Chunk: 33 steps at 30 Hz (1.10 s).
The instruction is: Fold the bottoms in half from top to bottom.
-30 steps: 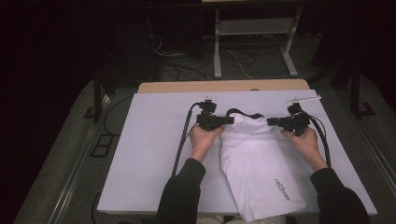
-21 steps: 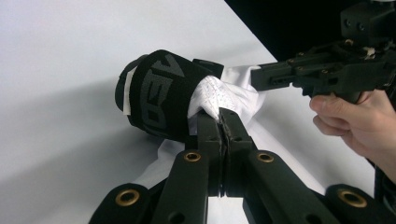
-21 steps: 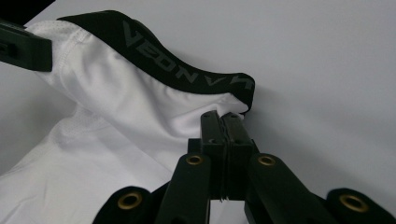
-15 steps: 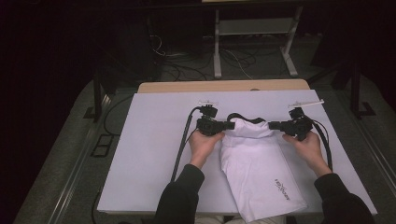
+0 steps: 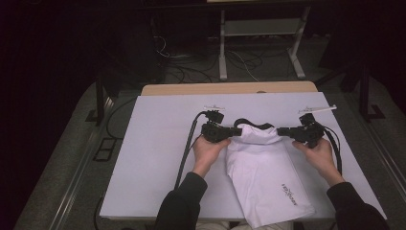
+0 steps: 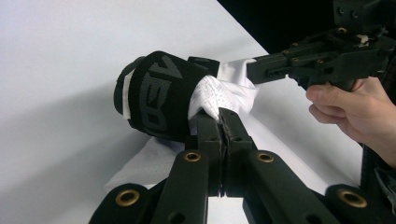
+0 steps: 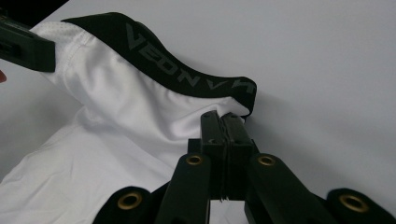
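White shorts (image 5: pixel 265 177) with a black lettered waistband (image 5: pixel 253 123) lie on the white table top (image 5: pixel 158 143), legs toward the person. My left gripper (image 5: pixel 238 131) is shut on the white cloth at the waist's left end; its jaws (image 6: pixel 219 116) pinch a fold just under the bunched waistband (image 6: pixel 159 93). On the waist's right end my right gripper (image 5: pixel 280 130) is shut, its jaws (image 7: pixel 223 119) clamping the white cloth below the band (image 7: pixel 187 74). The waist hangs stretched between the two, slightly off the table.
The table's wooden far edge (image 5: pixel 230 88) runs behind the white sheet. Beyond it the dark floor carries loose cables (image 5: pixel 191 72) and a metal stand (image 5: pixel 258 33). A black cable (image 5: pixel 184 153) trails from the left gripper along the forearm.
The right gripper has shifted a little to the right with the cloth in it, pulling the waist tauter and bunching it up. The left gripper has stayed put.
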Motion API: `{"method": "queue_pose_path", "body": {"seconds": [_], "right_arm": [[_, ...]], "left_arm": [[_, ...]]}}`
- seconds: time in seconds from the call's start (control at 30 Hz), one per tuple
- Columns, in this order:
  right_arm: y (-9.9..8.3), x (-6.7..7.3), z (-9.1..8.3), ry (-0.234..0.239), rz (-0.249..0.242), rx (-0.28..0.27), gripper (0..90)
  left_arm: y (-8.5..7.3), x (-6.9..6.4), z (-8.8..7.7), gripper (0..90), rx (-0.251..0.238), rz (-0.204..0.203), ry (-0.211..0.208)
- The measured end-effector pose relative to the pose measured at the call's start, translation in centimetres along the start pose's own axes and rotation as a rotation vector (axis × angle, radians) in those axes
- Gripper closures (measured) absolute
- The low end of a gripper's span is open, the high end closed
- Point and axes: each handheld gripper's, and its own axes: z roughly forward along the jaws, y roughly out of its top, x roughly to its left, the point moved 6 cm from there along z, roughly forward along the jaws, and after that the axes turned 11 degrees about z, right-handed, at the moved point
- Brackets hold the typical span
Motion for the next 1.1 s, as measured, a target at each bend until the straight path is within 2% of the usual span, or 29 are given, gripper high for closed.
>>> {"method": "queue_pose_path", "body": {"seconds": [0.43, 0.57, 0.83, 1.1], "right_arm": [[-0.8, 0.8, -1.0, 0.014, -0.020, 0.009, 87.9], [-1.0, 1.0, -1.3, 0.025, -0.024, 0.009, 87.9], [-1.9, 1.1, -2.1, 0.034, -0.025, 0.021, 87.9], [-2.5, 1.0, -2.5, 0.035, -0.027, 0.027, 87.9]], "left_arm": [[-0.1, -1.6, -0.6, 87.5, -0.015, 0.019, -0.043], [-0.2, -2.2, -0.7, 87.5, -0.001, 0.036, -0.052], [-0.6, -3.1, -1.1, 87.5, 0.010, 0.039, -0.072], [-0.9, -4.1, -1.0, 87.5, 0.010, 0.033, -0.110]]}}
